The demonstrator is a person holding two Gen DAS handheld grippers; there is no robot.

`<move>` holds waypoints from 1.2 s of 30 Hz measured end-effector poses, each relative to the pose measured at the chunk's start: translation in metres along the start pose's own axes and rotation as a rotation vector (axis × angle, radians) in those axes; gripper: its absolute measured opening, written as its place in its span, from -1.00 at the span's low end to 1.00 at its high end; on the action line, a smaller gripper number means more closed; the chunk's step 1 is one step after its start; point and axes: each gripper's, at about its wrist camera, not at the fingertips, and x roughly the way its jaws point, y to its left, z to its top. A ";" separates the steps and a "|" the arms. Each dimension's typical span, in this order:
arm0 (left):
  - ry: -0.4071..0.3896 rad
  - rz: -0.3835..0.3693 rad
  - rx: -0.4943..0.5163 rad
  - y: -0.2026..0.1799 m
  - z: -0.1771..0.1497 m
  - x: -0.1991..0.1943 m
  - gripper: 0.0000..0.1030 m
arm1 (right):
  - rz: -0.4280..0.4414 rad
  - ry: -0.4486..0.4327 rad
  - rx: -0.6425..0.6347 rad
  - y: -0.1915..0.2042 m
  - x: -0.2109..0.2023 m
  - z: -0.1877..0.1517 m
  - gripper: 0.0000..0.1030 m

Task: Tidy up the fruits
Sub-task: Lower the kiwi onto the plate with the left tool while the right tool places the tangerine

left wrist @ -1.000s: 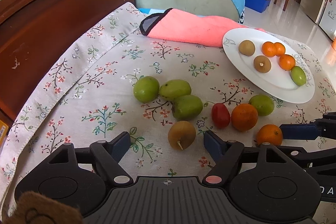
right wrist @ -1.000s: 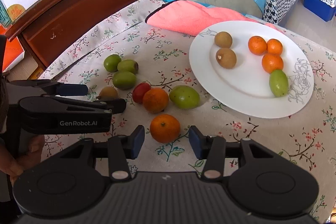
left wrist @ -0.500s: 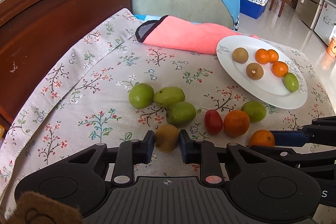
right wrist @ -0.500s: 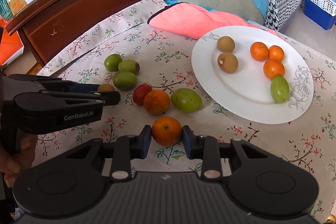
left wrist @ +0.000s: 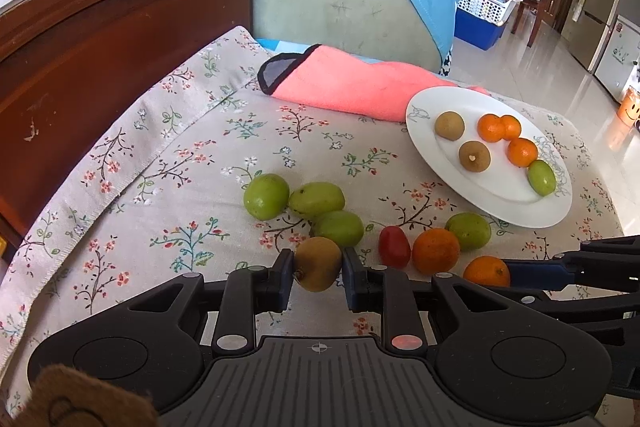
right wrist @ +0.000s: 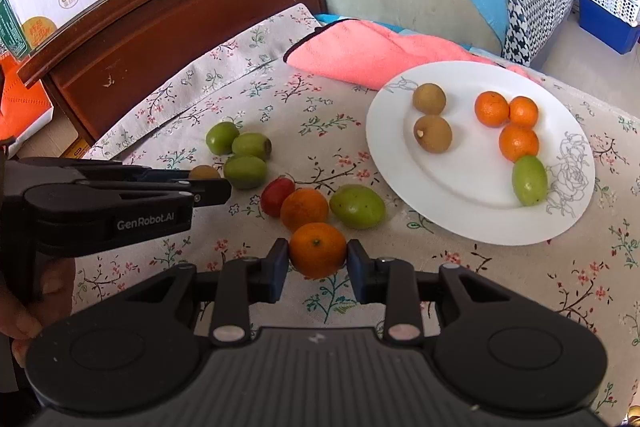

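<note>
Left claw [left wrist: 318,277] closed on brown fruit [left wrist: 318,264], just below green ones on cloth [left wrist: 160,163]. Right claw [right wrist: 317,259] narrowed, pads pressing orange [right wrist: 317,250], perhaps resting on cloth still, near plate [right wrist: 400,163].

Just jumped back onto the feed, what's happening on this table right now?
A person is sorting fruit with a handheld gripper in each hand. The left gripper is shut on a brown kiwi-like fruit; the right gripper is shut on a small orange. Both fruits sit low over the floral tablecloth. The white plate already holds two brown fruits, three oranges and one green fruit. Four green fruits, a red one and another orange remain loose on the cloth.
</note>
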 end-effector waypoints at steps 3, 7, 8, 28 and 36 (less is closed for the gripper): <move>-0.007 0.003 -0.003 0.000 0.001 -0.002 -0.55 | 0.000 -0.002 0.001 0.000 0.000 0.000 -0.39; -0.023 -0.001 -0.012 0.000 0.006 -0.007 -0.55 | 0.000 -0.019 0.013 -0.002 -0.004 0.002 -0.38; -0.028 -0.002 -0.012 -0.001 0.007 -0.008 -0.55 | -0.001 -0.022 0.015 -0.002 -0.005 0.003 -0.38; -0.100 -0.096 -0.017 -0.044 0.041 -0.011 -0.55 | -0.143 -0.208 0.284 -0.076 -0.053 0.038 -0.38; -0.092 -0.133 0.024 -0.074 0.045 0.007 -0.55 | -0.188 -0.226 0.459 -0.112 -0.063 0.035 -0.38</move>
